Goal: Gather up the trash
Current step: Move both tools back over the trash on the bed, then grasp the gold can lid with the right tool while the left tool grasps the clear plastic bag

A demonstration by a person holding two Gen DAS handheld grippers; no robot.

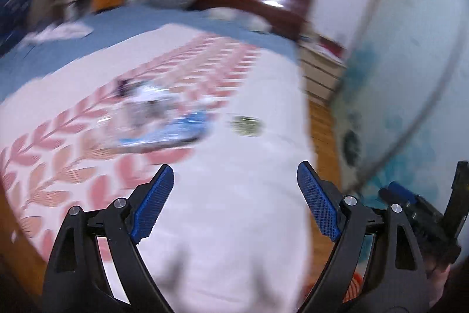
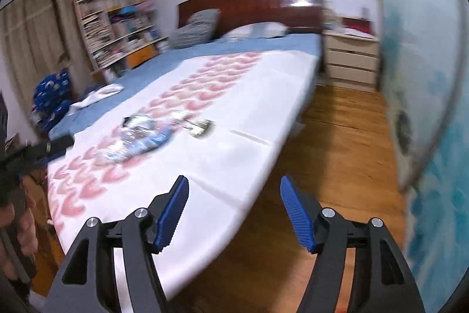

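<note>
Fingers, both my grippers: spread wide, empty. Target: crinkled clear-and-blue plastic wrapper (image 2: 137,141) beside small greenish packet (image 2: 200,128) on white pink-patterned sheet (image 2: 234,160). Approach low, pinch edge.

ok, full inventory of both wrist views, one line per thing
plastic wrapper: 1, clear with blue print, on the pink-patterned part of the cloth
small packet: 1, olive and silver, on the cloth right of the wrapper, apart from it
cloth: 1, white with pink pattern, spread over the bed
bed sheet: 1, blue, under the cloth
pillows: 2, grey and white, at the headboard
headboard: 1, dark red wood
bookshelf: 1, white, left of bed
drawer unit: 1, cream, right of bed
floor: wood, orange-brown
left gripper: jaws open, empty, above the cloth
right gripper: jaws open, empty, over the cloth's near edge
</note>
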